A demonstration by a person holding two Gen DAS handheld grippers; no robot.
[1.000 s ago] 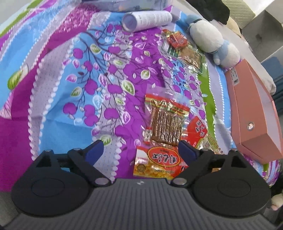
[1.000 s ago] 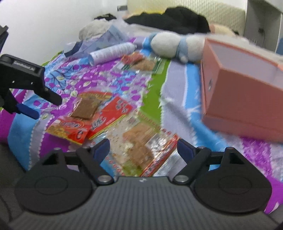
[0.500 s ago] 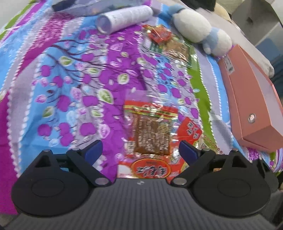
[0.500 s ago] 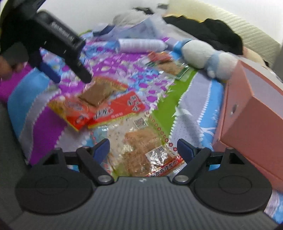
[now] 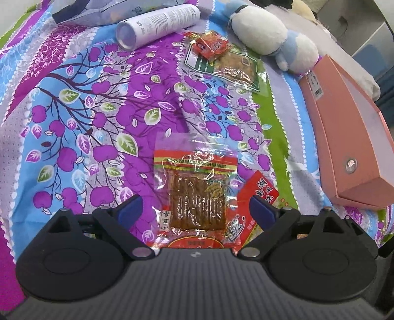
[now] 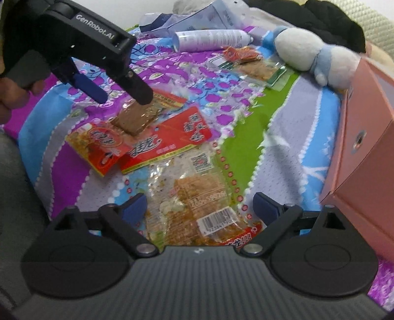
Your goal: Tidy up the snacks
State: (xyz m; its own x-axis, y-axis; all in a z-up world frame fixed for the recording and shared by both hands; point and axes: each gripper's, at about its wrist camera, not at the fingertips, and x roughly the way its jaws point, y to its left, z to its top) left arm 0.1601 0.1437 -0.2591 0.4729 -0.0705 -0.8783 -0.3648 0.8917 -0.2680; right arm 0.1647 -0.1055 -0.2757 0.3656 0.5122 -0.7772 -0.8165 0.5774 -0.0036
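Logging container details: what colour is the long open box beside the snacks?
Salmon pink long open cardboard box, clearest in the left wrist view.

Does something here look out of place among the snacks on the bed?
Yes. A white spray can lies on its side on the bedspread and a plush toy lies beside the pink box; neither is a snack.

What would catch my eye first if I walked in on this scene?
Probably the loud purple, blue and green floral bedsheet, strewn with shiny red and clear snack packets near its front edge. To the right lies a long open pink cardboard box, with a white and blue plush toy behind it.
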